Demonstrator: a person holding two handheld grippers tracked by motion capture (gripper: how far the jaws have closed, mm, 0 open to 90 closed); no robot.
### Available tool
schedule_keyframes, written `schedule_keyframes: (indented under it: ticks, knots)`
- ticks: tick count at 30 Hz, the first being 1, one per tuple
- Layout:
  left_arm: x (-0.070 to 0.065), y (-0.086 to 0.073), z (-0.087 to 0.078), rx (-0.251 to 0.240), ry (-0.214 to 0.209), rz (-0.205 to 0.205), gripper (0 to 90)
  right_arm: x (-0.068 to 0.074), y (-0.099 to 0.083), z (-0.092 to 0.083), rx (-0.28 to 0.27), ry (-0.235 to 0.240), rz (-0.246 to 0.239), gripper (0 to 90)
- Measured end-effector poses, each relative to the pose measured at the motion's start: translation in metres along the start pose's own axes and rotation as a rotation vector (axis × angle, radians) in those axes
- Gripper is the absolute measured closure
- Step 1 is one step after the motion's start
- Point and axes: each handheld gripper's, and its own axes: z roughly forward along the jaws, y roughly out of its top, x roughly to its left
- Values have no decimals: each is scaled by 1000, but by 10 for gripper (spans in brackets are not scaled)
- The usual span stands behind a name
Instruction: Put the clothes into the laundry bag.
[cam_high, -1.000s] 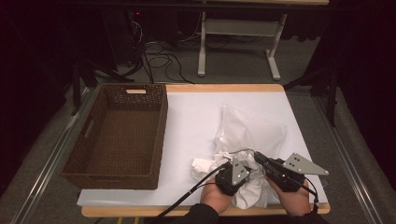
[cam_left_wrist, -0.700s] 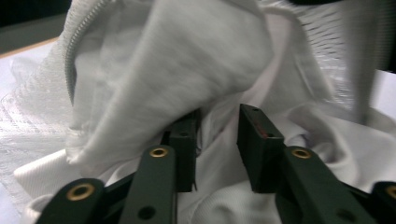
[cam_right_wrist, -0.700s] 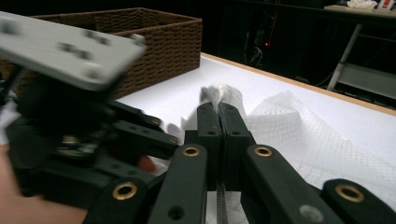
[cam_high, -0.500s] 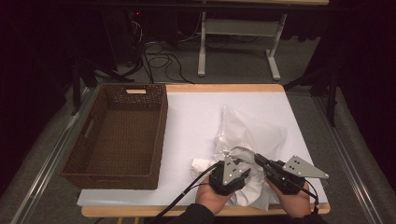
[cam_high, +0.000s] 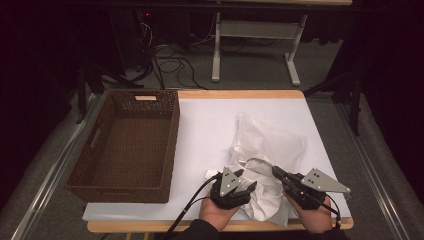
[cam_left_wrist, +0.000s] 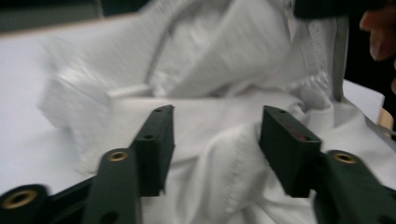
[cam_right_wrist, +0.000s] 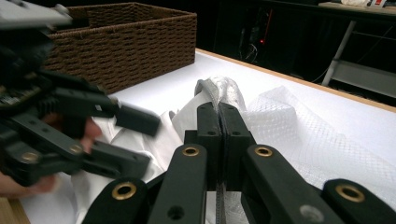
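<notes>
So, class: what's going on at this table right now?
A person works a white garment at the table's near edge with a tool in each hand. The right tool is clamped shut on the rim of a mesh bag holding the garment. The left tool has just been opening its jaws, with white cloth lying between them. A brown wicker basket stands to the left.
</notes>
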Motion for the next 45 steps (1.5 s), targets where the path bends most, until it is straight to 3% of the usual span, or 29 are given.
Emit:
schedule_keyframes:
  ticks: [3,6,10,16,21,24,27,31,34,39,42,44,45]
  knots:
    - [-1,-3,7,36,-7,0,580,0,-1,0,6,0,2,900]
    - [-5,-7,13,60,-1,30,737,0,-1,1,3,7,3,900]
    - [-10,-11,20,85,7,56,843,1,-1,2,3,12,2,900]
    - [-10,-7,21,47,38,57,866,3,-2,3,9,18,-1,900]
    - [-7,7,32,14,67,32,868,6,-2,6,12,31,3,900]
    - [-5,12,41,20,81,25,864,8,-2,7,14,41,0,900]
    - [-5,12,39,10,75,28,831,7,-3,7,18,38,5,900]
    - [-2,13,20,-12,36,29,628,2,-3,4,10,31,16,900]
    - [8,11,-3,-29,77,62,509,-1,-3,3,8,22,17,900]
    - [43,-4,-19,-2,151,-7,309,0,-3,4,7,28,18,900]
    - [53,-17,-17,49,121,-55,285,1,-3,4,11,20,10,900]
    - [53,-20,-12,78,67,-74,343,2,-3,4,13,21,13,900]
    - [52,-20,-10,87,61,-72,373,2,-4,5,13,22,10,900]
